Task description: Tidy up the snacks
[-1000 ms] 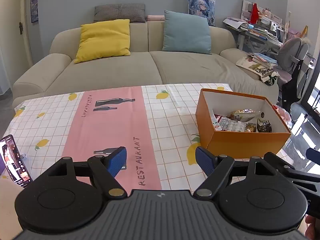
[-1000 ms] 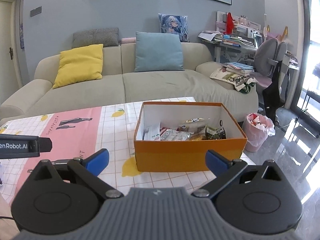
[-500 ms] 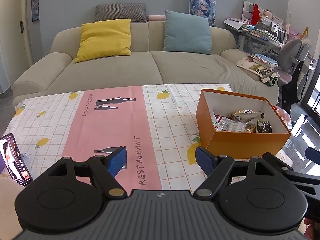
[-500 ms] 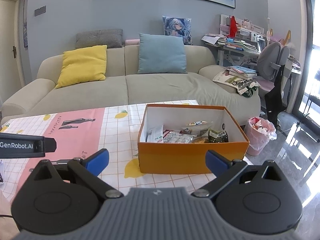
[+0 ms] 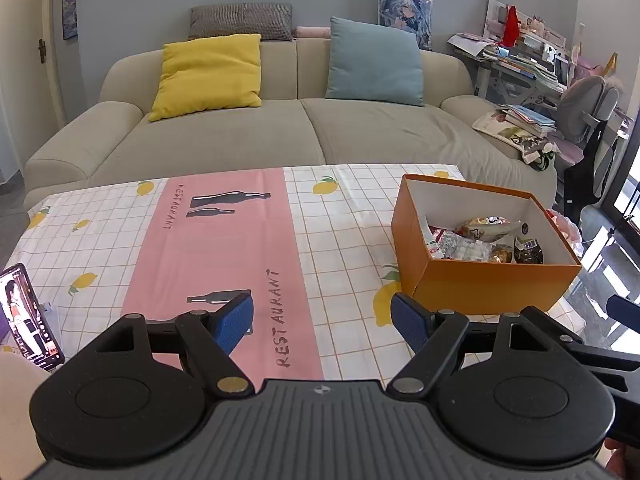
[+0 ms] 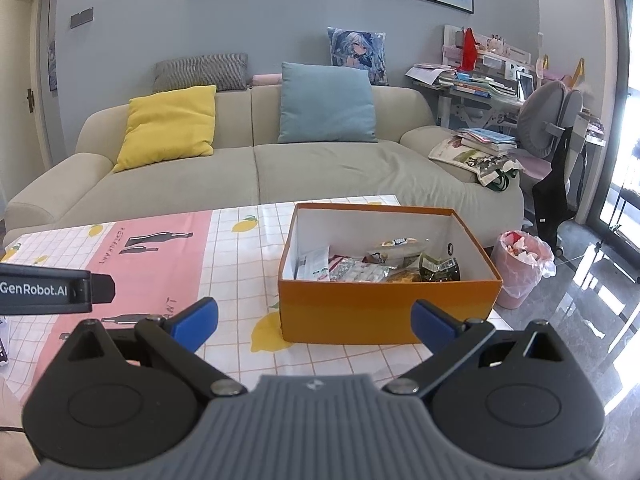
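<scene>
An orange cardboard box (image 5: 472,284) (image 6: 384,308) stands on the right part of the table and holds several snack packets (image 5: 476,240) (image 6: 380,266). My left gripper (image 5: 322,320) is open and empty, above the table's near edge, left of the box. My right gripper (image 6: 314,320) is open and empty, just in front of the box's near wall and above the table. The left gripper's body (image 6: 52,292) shows at the left edge of the right wrist view.
The table carries a checked lemon cloth with a pink stripe (image 5: 224,248). A phone (image 5: 26,316) leans at the table's left edge. A beige sofa (image 5: 280,132) stands behind the table. A pink-lined waste bin (image 6: 520,272) stands on the floor right of the table.
Both grippers have drawn back and risen slightly, so the box sits a little farther away in each view. Both jaws stay open and empty.
</scene>
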Motion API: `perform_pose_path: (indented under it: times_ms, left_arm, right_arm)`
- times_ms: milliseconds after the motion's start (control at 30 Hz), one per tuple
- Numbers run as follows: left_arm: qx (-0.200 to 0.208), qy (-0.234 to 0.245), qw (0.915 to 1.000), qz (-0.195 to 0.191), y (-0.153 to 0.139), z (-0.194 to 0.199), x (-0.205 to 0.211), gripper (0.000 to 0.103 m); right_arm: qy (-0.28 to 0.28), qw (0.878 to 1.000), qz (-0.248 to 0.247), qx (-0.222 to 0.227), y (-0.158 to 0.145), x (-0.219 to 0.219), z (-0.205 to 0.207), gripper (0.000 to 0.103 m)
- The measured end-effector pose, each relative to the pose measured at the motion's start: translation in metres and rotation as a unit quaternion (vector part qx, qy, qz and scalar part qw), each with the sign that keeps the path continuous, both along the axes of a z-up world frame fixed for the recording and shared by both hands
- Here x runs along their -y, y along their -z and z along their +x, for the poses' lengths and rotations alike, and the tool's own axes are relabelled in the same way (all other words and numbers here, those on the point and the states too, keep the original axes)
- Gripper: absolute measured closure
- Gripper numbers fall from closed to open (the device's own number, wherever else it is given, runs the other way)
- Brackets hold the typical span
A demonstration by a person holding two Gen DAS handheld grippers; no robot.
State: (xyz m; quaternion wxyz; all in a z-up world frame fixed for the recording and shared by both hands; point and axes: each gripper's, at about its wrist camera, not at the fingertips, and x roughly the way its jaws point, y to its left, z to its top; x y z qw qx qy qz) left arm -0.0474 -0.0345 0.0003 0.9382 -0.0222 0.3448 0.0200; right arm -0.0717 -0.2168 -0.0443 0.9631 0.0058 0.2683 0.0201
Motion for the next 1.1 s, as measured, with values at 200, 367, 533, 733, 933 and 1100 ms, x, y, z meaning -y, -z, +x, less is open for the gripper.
perform_pose_path:
  times_ms: [200, 367, 533, 733, 933, 1100]
  left_arm:
    - [0.000, 0.000, 1.0000, -0.001, -0.0002, 0.0002, -0.0004, 0.011]
    - [0.000, 0.000, 1.0000, -0.001, 0.0002, -0.0002, -0.0002, 0.011]
    - [-0.001, -0.001, 1.0000, -0.002, -0.0001, -0.0001, -0.0003, 0.011]
    - [-0.001, -0.001, 1.0000, -0.003, 0.0008, -0.0015, 0.0007, 0.011]
    - [-0.001, -0.002, 1.0000, -0.002, 0.0008, -0.0015, 0.0003, 0.011]
    - [-0.001, -0.002, 1.0000, -0.002, 0.0006, -0.0011, -0.0002, 0.011]
  right_arm:
    - [-0.001, 1.000, 0.000, 0.000, -0.0001, -0.0009, 0.0001, 0.003]
    - [-0.003, 1.000, 0.001, -0.002, -0.0001, -0.0004, 0.0007, 0.003]
    - [-0.003, 1.000, 0.001, -0.002, -0.0002, -0.0008, 0.0007, 0.003]
    - [-0.005, 1.000, 0.000, -0.003, 0.0001, -0.0006, 0.0013, 0.003]
    - [-0.007, 1.000, -0.001, -0.003, -0.0004, -0.0028, 0.0008, 0.003]
    - [-0.006, 1.000, -0.001, -0.003, -0.0003, -0.0031, 0.0008, 0.003]
